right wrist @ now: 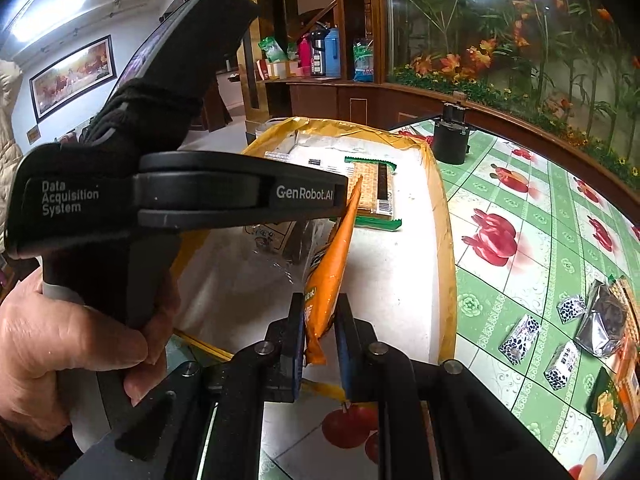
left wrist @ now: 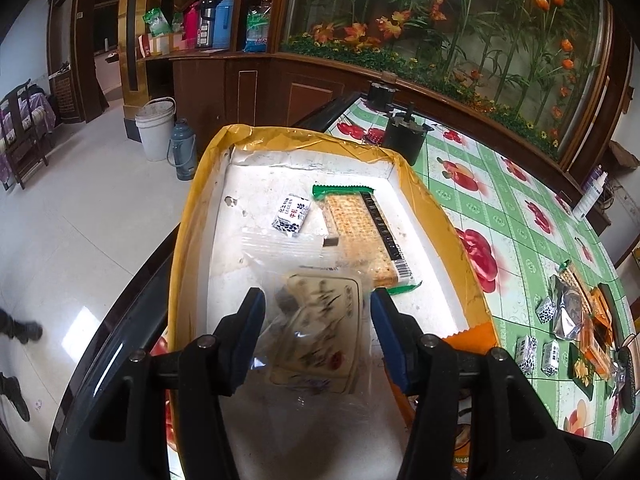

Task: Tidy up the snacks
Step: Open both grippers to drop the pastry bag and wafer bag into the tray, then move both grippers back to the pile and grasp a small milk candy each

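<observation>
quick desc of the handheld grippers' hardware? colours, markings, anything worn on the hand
Both grippers, left and right, are matte black plastic with blue pads lining the jaws and silver pivot pins. The left one's body, seen in the right wrist view, carries white "GenRobot.AI" and "Data Acquisition System" lettering and a black strap. The hand is bare.

- One yellow-edged tray [left wrist: 192, 216] on the desk [left wrist: 516, 216].
- In the tray: one cracker pack [left wrist: 360, 232], one small white candy [left wrist: 291, 216], one clear-wrapped snack [left wrist: 320, 332].
- One orange packet [right wrist: 330, 264].
- Two black cups [left wrist: 404, 140].
- Three small white candies out on the desk [right wrist: 518, 336].
</observation>
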The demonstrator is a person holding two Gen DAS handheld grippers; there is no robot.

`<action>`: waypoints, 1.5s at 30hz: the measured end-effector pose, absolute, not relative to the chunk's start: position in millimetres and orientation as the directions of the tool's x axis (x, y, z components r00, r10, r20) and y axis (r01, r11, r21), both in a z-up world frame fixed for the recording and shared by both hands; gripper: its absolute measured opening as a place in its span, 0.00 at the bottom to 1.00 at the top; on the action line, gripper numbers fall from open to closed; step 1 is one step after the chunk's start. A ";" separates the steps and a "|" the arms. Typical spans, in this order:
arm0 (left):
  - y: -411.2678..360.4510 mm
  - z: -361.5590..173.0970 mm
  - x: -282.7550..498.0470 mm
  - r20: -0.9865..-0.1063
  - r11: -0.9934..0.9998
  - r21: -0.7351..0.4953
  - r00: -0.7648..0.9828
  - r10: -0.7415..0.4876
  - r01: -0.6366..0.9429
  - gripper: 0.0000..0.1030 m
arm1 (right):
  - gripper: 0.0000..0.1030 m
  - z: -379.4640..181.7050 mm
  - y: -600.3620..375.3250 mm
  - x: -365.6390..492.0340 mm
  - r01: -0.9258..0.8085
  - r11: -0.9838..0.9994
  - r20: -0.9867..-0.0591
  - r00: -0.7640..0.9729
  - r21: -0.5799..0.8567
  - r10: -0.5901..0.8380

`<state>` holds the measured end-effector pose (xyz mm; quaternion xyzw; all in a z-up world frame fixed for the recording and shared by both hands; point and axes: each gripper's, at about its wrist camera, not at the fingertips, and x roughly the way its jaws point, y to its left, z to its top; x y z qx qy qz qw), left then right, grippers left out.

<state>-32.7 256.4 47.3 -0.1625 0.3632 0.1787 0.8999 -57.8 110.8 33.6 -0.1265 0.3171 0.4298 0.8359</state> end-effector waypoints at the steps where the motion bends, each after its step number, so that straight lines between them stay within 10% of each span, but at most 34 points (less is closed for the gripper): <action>1: 256.5 47.5 -33.2 -0.711 0.882 -0.162 0.672 0.206 -0.442 0.54 | 0.16 33.7 110.7 -57.9 -0.798 0.599 -0.640 0.431 0.059 0.637; 7: 254.7 51.1 -36.2 -0.696 0.881 -0.158 0.683 0.221 -0.446 0.70 | 0.52 39.2 108.9 -62.5 -0.793 0.608 -0.615 0.469 0.022 0.634; 45: 197.1 109.7 -96.0 -0.605 0.944 -0.128 0.778 0.169 -0.304 0.72 | 0.59 71.8 34.6 -25.6 -0.659 0.705 -0.483 0.542 0.264 0.688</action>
